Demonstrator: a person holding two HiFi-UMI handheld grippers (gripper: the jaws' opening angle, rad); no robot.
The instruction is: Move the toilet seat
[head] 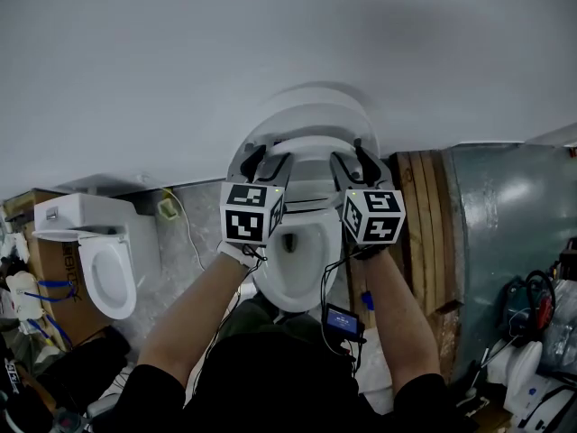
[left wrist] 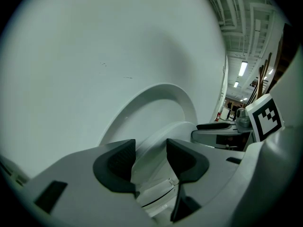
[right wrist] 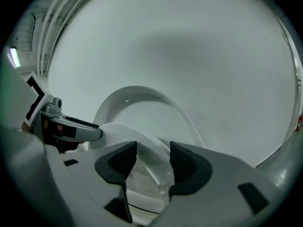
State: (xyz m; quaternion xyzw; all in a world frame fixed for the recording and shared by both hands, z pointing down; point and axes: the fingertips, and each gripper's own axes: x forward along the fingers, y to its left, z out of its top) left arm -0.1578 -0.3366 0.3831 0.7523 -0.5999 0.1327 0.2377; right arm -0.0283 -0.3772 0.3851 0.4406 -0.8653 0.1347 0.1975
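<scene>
Glossy oval toilet seat — smooth white plastic (softly rounded)

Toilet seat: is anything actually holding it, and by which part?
Yes. Both tools seem to grip the toilet seat by its raised front rim: the left tool on its left part, the right tool on its right part.
</scene>
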